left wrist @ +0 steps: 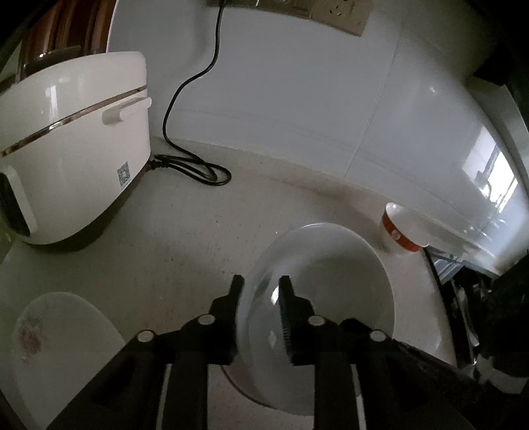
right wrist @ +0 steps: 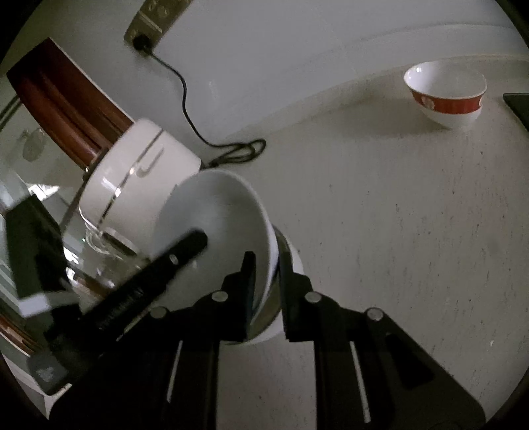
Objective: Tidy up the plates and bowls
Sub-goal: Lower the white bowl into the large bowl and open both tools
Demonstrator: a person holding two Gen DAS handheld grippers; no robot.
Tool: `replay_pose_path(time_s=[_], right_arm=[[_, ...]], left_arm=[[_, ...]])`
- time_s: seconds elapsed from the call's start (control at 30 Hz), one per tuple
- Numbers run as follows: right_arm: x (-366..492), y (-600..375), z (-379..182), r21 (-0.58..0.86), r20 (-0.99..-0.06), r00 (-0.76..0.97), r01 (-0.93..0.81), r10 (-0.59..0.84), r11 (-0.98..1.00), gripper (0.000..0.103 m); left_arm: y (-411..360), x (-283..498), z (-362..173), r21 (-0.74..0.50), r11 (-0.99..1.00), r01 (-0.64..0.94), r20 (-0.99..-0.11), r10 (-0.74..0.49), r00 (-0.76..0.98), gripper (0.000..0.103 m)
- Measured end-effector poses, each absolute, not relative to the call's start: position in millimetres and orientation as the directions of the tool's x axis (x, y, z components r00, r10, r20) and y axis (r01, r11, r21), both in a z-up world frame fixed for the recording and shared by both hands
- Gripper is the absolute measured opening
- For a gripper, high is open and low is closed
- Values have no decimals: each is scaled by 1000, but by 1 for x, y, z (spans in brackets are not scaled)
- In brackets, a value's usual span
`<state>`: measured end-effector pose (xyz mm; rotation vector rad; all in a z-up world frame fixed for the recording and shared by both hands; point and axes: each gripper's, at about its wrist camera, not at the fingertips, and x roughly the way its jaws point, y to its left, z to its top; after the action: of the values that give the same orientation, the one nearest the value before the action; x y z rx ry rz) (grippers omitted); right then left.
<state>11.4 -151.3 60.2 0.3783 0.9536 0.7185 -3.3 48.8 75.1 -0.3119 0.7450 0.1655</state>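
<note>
A white bowl (left wrist: 347, 281) hangs tilted over the pale counter (right wrist: 396, 231), its inside (right wrist: 211, 211) turned to the left. My right gripper (right wrist: 267, 261) is shut on the bowl's right rim, one finger inside and one outside. My left gripper (left wrist: 261, 284) straddles the opposite rim with a gap at its pads, so it stands open. One of its black fingers (right wrist: 185, 248) shows reaching into the bowl. A bowl with a red band (right wrist: 446, 96) stands upright at the back of the counter and shows small in the left wrist view (left wrist: 403, 228). A flowered white plate (left wrist: 59, 347) lies at the lower left.
A white rice cooker (left wrist: 72, 142) stands at the left, its black cord (left wrist: 198, 165) coiled on the counter and running up to a wall socket (right wrist: 148, 29). Glassware (right wrist: 99, 244) sits left of the bowl. A dark recess (left wrist: 463, 281) edges the counter on the right.
</note>
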Motion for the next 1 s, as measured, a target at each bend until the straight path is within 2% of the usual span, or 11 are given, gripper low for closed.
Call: replay_pose_path(time_s=[0.1, 0.47, 0.7, 0.83, 0.93, 1.0], right_arm=[[4, -145, 63, 537, -630, 392, -403, 670, 741, 18], [-2, -140, 66, 457, -655, 429, -430, 622, 779, 22], [-16, -128, 74, 298, -668, 518, -472, 534, 830, 23], [-27, -123, 80, 158, -649, 611, -474, 453, 866, 23], [-29, -118, 79, 105, -651, 628, -481, 426, 870, 25], [-27, -119, 77, 118, -661, 613, -484, 433, 867, 25]], left_arm=[[49, 0, 72, -219, 941, -256, -703, 30, 711, 30], [49, 8, 64, -221, 940, -260, -733, 16, 680, 30], [49, 7, 64, -216, 944, -250, -732, 13, 682, 30], [49, 7, 63, -194, 949, -250, -734, 29, 679, 28], [48, 8, 62, -184, 950, -254, -736, 38, 676, 27], [50, 9, 60, -193, 947, -257, -741, 31, 671, 27]])
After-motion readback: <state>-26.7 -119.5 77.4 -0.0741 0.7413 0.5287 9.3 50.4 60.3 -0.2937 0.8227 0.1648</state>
